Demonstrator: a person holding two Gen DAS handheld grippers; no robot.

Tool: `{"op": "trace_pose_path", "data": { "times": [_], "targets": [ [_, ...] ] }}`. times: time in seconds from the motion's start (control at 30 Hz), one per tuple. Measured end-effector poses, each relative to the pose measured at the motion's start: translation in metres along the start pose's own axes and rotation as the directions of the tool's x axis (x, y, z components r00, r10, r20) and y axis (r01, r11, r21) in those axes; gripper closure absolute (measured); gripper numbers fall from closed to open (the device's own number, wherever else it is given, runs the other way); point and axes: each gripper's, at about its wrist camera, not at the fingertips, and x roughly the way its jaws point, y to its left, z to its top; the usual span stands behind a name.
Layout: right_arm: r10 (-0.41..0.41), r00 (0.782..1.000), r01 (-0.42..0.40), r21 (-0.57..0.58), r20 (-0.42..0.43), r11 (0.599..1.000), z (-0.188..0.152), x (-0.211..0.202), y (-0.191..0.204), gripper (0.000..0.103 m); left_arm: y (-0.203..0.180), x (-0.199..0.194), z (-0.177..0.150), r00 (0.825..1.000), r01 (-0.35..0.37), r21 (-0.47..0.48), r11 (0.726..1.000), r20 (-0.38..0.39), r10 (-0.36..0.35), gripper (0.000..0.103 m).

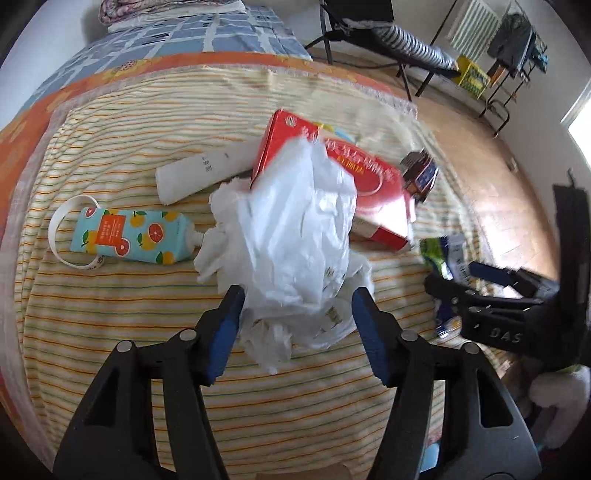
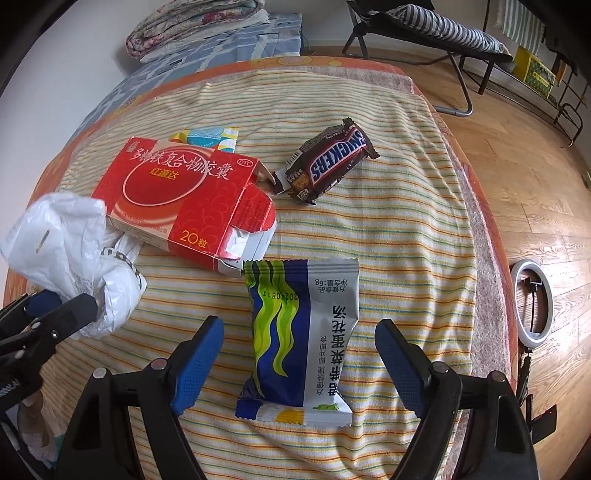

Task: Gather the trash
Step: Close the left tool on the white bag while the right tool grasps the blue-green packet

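My left gripper (image 1: 298, 297) is open, its jaws on either side of a crumpled white plastic bag (image 1: 295, 225) on the striped cloth (image 1: 129, 317). Behind the bag lie a red medicine box (image 1: 373, 181), a white tube (image 1: 199, 173), an orange-print tube (image 1: 129, 236) and a Snickers wrapper (image 1: 419, 173). My right gripper (image 2: 299, 332) is open, its jaws astride a blue, green and white snack packet (image 2: 299, 332) lying flat. The red box (image 2: 184, 199), the Snickers wrapper (image 2: 332, 158) and the white bag (image 2: 70, 254) also show in the right wrist view. The right gripper (image 1: 454, 280) appears at the right of the left wrist view.
The cloth covers a bed with a blue checked quilt (image 1: 192, 33) and folded bedding (image 2: 195, 26) at its far end. A wooden floor (image 2: 535, 177) lies to the right, with a folding chair (image 2: 443, 44), a rack and a ring light (image 2: 532, 302) beside the bed.
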Motion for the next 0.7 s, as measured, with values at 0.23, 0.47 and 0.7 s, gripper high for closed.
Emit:
{"op": "trace_pose_path", "data": {
  "times": [0.23,0.47,0.7],
  "targets": [
    [0.025,0.999,-0.025,-0.006,-0.029,1.0,-0.003,0.006,0.001,0.047,0.003,-0.002,-0.005,1.0,0.01,-0.001,1.0,0.004,-0.01,0.067],
    [0.074,0.997,-0.073,0.029,-0.019,0.997,-0.007,-0.001,-0.01,0.054,0.012,-0.021,-0.005,0.999,0.035,-0.011,0.999,0.034,-0.034,0.068],
    [0.088,0.995,-0.09,0.037,0.05,0.995,-0.011,-0.028,-0.013,0.054,0.02,-0.048,-0.008,0.995,0.073,-0.024,0.997,0.07,-0.071,0.068]
  ]
}}
